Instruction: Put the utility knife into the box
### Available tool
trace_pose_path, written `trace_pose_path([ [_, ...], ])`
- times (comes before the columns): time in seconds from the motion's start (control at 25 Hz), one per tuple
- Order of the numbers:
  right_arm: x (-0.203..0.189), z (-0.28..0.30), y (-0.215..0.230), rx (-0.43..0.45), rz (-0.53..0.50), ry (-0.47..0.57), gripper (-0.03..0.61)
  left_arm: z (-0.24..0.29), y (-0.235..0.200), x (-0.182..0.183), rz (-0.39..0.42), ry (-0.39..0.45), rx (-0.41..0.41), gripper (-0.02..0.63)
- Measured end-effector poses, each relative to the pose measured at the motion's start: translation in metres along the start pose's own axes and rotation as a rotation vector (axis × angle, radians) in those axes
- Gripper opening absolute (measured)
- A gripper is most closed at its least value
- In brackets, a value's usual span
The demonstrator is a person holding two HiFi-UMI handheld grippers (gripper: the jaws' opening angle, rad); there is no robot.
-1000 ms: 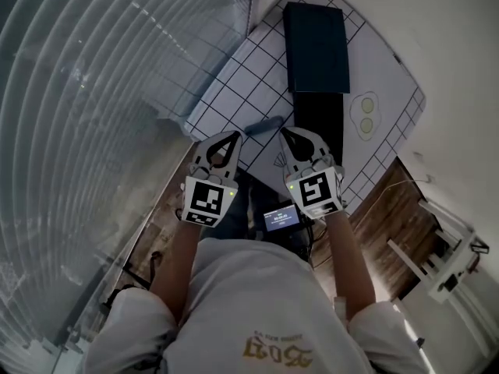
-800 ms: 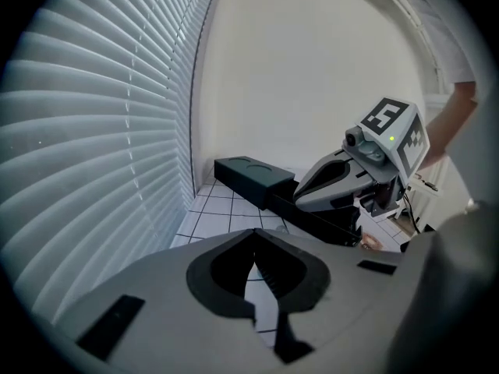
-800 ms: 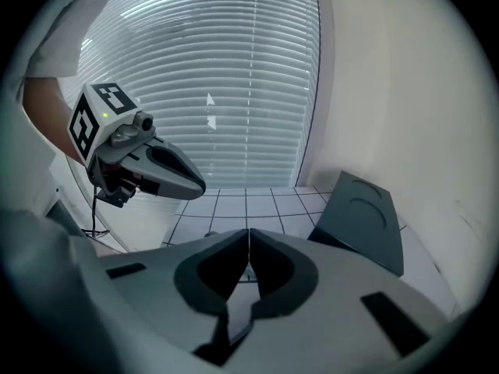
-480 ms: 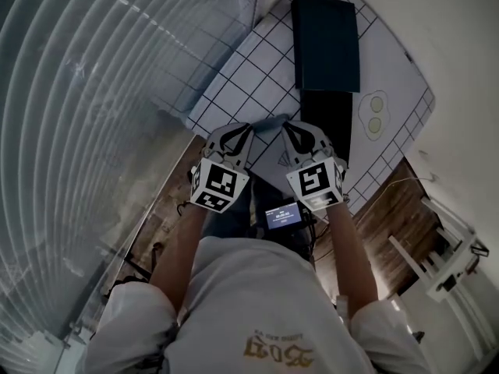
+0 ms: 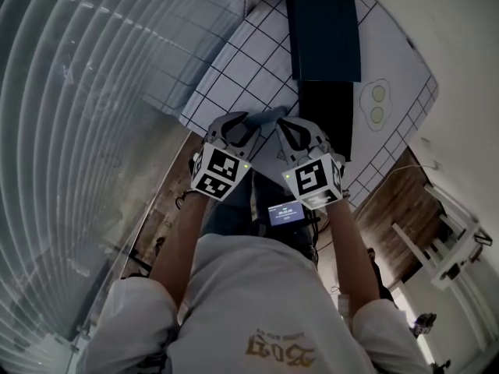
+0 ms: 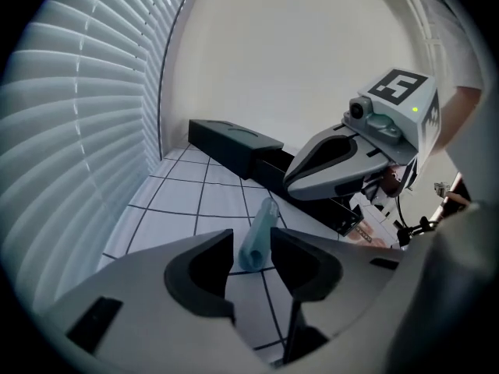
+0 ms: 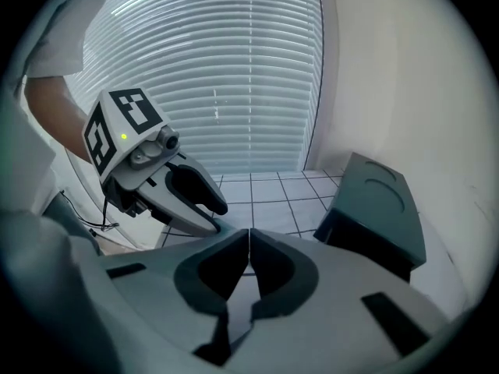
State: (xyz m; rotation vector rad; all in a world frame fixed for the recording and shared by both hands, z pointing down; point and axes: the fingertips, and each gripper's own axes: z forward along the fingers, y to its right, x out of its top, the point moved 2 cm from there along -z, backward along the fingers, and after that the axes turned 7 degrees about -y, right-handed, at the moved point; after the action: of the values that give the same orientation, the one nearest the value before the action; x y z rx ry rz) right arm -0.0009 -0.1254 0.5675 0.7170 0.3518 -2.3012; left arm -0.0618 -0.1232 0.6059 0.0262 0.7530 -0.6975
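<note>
A person stands over a table spread with a gridded mat (image 5: 226, 76), a two-jaw gripper in each hand, window blinds (image 5: 78, 92) to the left. The left gripper (image 6: 251, 244) points down at the mat with its jaws released. They have just been opening, and the near end of the knife (image 6: 260, 226) sits in the gap between them, the pads clear of it on both sides. The pale blue knife lies flat on the mat, outside the box (image 5: 323, 37), its far end pointing toward the box's dark front. The right gripper (image 7: 249, 244) hangs just beside the left, above the mat's near edge. Its jaws are clenched tip to tip with nothing between them. The long dark box rests on the mat beyond both grippers, near the wall. A small lit screen (image 5: 284, 213) shows at the person's chest.
</note>
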Motion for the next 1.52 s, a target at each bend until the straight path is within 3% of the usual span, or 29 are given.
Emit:
trace_pose_path([
  [0.12,-0.003,-0.001,-0.003,0.008,-0.004,-0.002,0.008,0.007,0.001,0.000,-0.017,-0.011,-0.022,0.162],
  [0.48,-0.006,0.000,-0.004,0.009,0.002,-0.007,0.008,0.018,-0.001,-0.006,0.032,-0.114,-0.016,0.164],
  [0.68,-0.005,-0.002,-0.002,-0.012,0.041,0.001,0.008,0.018,0.003,-0.008,0.051,-0.164,-0.058,0.132],
  [1.08,-0.003,-0.006,0.002,-0.050,0.109,0.018,0.008,0.011,0.011,-0.007,0.083,-0.153,-0.101,0.089],
  [1.16,-0.003,-0.008,0.001,-0.059,0.119,0.019,0.008,0.008,0.012,-0.005,0.126,-0.144,-0.080,0.078],
  [1.36,-0.005,-0.016,0.002,-0.085,0.172,0.022,0.008,0.010,0.016,-0.009,0.366,-0.194,0.026,0.078],
  [1.52,-0.008,-0.019,0.001,-0.098,0.197,0.018,0.008,0.013,0.015,-0.010,0.361,-0.216,0.017,0.088],
])
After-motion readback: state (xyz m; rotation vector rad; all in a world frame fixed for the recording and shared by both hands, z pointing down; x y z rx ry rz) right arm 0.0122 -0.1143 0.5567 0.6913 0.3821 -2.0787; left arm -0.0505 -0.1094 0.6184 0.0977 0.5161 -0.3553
